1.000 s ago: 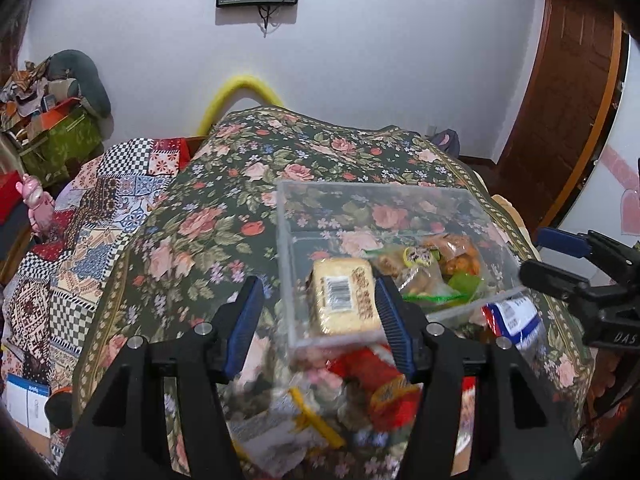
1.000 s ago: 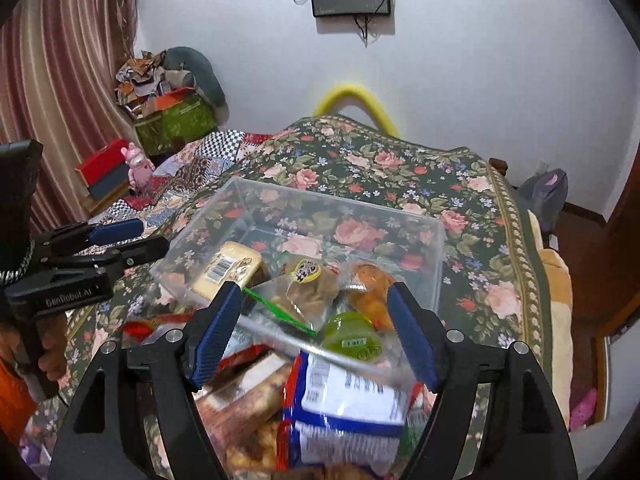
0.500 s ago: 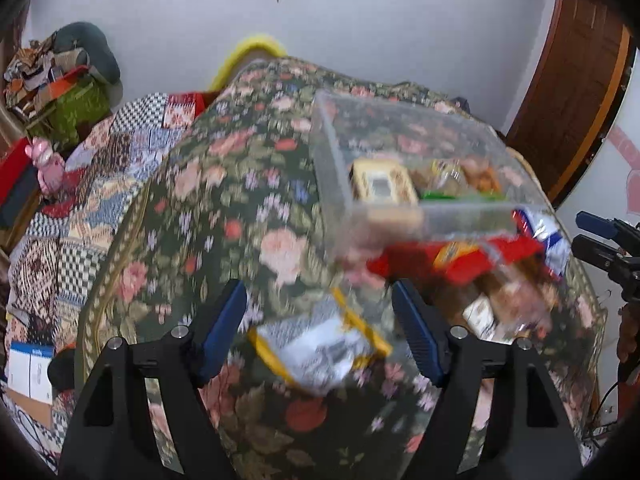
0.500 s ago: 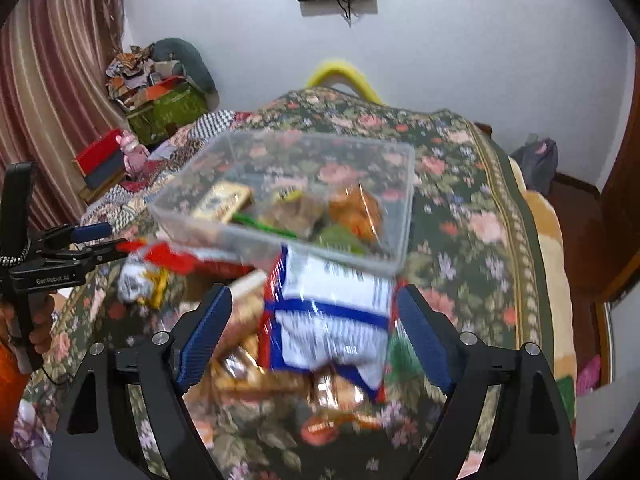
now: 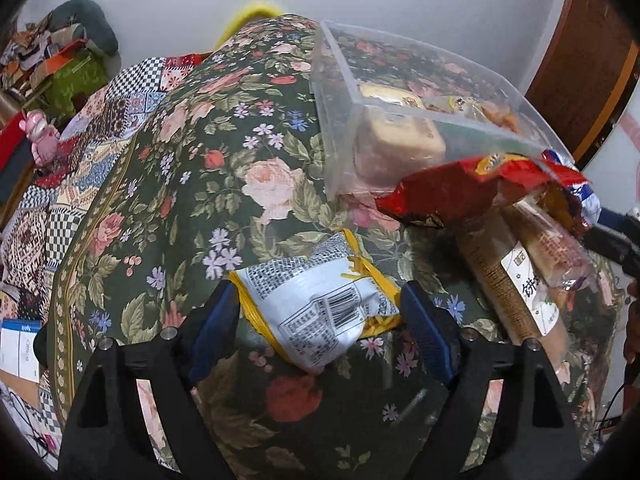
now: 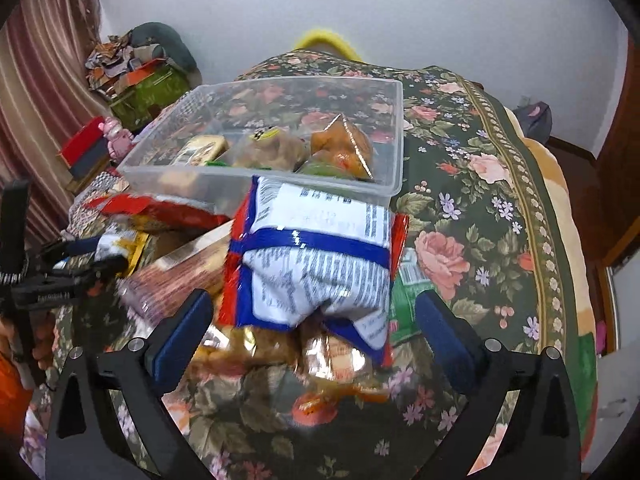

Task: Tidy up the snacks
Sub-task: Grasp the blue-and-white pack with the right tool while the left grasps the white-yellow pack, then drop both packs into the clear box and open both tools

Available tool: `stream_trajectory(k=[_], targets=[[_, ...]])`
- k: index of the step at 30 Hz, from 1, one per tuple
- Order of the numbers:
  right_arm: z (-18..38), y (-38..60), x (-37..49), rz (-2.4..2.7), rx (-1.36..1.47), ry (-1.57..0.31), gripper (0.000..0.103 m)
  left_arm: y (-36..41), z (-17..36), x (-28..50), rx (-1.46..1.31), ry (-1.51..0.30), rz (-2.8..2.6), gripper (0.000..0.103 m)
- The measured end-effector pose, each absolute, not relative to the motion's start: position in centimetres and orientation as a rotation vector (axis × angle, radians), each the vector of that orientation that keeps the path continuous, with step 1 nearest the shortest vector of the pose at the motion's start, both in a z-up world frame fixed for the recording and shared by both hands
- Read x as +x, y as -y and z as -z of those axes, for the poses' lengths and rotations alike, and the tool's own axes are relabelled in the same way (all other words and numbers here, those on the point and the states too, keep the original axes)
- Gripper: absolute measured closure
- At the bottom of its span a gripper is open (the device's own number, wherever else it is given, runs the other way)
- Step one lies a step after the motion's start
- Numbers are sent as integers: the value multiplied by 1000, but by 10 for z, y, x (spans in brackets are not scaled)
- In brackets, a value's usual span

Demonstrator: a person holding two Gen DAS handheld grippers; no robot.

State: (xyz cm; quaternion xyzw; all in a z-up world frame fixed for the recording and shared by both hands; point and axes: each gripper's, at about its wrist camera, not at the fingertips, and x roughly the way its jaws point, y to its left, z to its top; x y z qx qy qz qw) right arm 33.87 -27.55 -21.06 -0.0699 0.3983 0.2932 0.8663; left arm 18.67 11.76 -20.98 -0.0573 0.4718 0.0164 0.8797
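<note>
Your left hand-held gripper (image 5: pixel 320 322) straddles a white-and-yellow snack packet (image 5: pixel 316 306) on the floral bedspread (image 5: pixel 200 168), jaws wide. Your right hand-held gripper (image 6: pixel 312 324), equally wide, frames a white-and-blue packet (image 6: pixel 312 264) atop the loose pile. Behind, the clear plastic bin (image 6: pixel 396 136) holds a cake bar (image 5: pixel 400 146) and wrapped snacks (image 6: pixel 340 148).

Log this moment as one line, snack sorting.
left tongs: open around white-yellow packet | right tongs: open over blue-white bag | clear bin: partly filled
</note>
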Motion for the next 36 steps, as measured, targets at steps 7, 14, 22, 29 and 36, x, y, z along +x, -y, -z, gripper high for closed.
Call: stream_trajectory(k=[7, 14, 22, 29, 36], targets=[[220, 268, 352, -601, -119, -866, 1, -108, 219, 191, -81, -962, -42, 18], [223, 265, 352, -601, -109, -854, 6, -106, 219, 184, -54, -940, -27, 37], [220, 269, 346, -650, -89, -864, 28, -108, 213, 174, -85, -937, -3, 52], [216, 280, 337, -650, -82, -854, 35, -104, 202, 162, -63, -920, -4, 54], [195, 289, 329, -642, -69, -804, 35, -110, 171, 157, -93, -860, -16, 54]])
